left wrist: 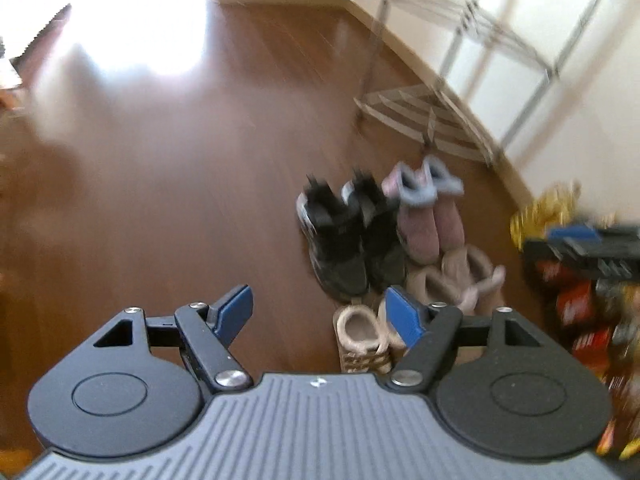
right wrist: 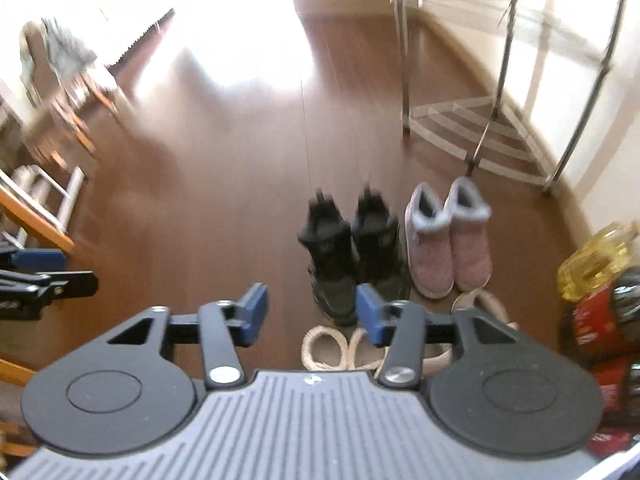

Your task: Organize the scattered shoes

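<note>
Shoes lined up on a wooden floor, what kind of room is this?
Probably a home entryway or living area: pairs of boots and slippers on the wood floor, a metal rack by the wall, and a chair.

**Colours on the floor and by the wall**

The floor (right wrist: 224, 184) is reddish-brown wood with a white glare patch at the top centre of both views. At centre right stand black boots (right wrist: 352, 252) with greyish soles, and beside them dusty-pink boots (right wrist: 450, 248) with pale grey-blue fleece cuffs. Below these lie beige fleecy slippers (left wrist: 362, 336), one with a brown-and-cream patterned toe. The rack (right wrist: 480, 136) at upper right is silver metal against a cream wall. At the right edge sit a yellow bottle (right wrist: 596, 260) and red-and-black packs (right wrist: 600, 320). Both grippers are black and grey-ribbed with blue pads (right wrist: 256, 308).
</note>
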